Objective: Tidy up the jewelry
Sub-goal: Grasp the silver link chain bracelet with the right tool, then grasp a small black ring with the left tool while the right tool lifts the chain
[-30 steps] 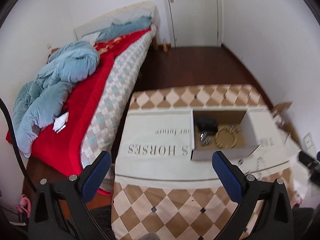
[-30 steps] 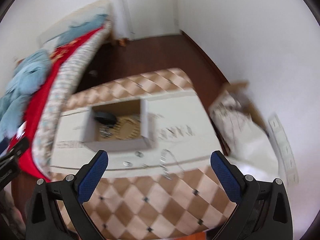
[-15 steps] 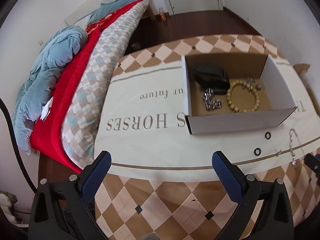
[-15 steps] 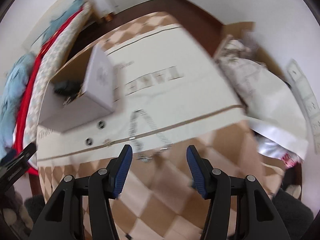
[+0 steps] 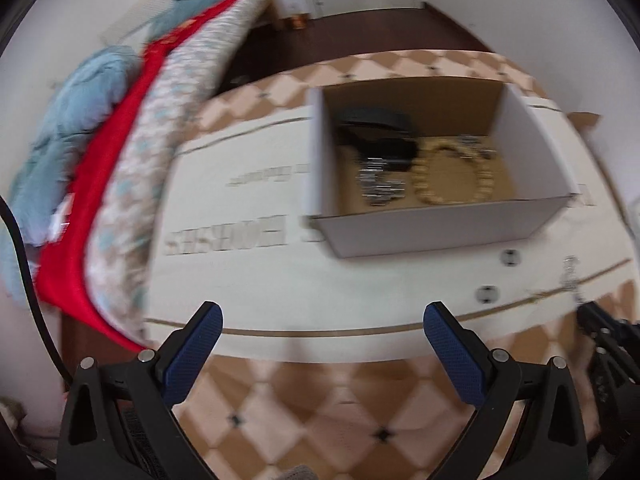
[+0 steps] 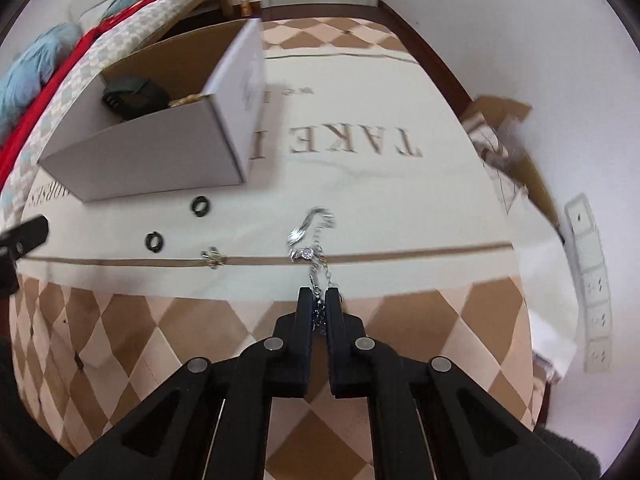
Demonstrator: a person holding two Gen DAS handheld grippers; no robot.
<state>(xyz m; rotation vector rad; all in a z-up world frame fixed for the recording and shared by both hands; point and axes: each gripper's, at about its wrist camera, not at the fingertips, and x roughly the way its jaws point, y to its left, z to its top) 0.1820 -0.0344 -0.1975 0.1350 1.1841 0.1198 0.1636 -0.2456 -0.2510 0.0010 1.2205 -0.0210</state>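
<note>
A white cardboard box (image 5: 436, 228) (image 6: 160, 160) stands on the cloth-covered table; inside lie a wooden bead bracelet (image 5: 452, 178), a silver chain (image 5: 378, 184) and a black item (image 5: 376, 128). My right gripper (image 6: 319, 293) is shut on a silver chain necklace (image 6: 310, 236) that trails over the cloth in front of the box. Two black rings (image 6: 200, 205) (image 6: 154, 241) and a small gold piece (image 6: 214, 257) lie beside it. My left gripper (image 5: 320, 344) is open and empty, held over the table's near edge.
A bed with a red cover and blue duvet (image 5: 80, 132) runs along the left. Cardboard and paper clutter (image 6: 504, 140) sits right of the table by the wall. The left gripper tip (image 6: 22, 236) shows at the right wrist view's left edge.
My right gripper has closed from half open onto the near end of the chain necklace. The left gripper has moved closer to the box, staying open.
</note>
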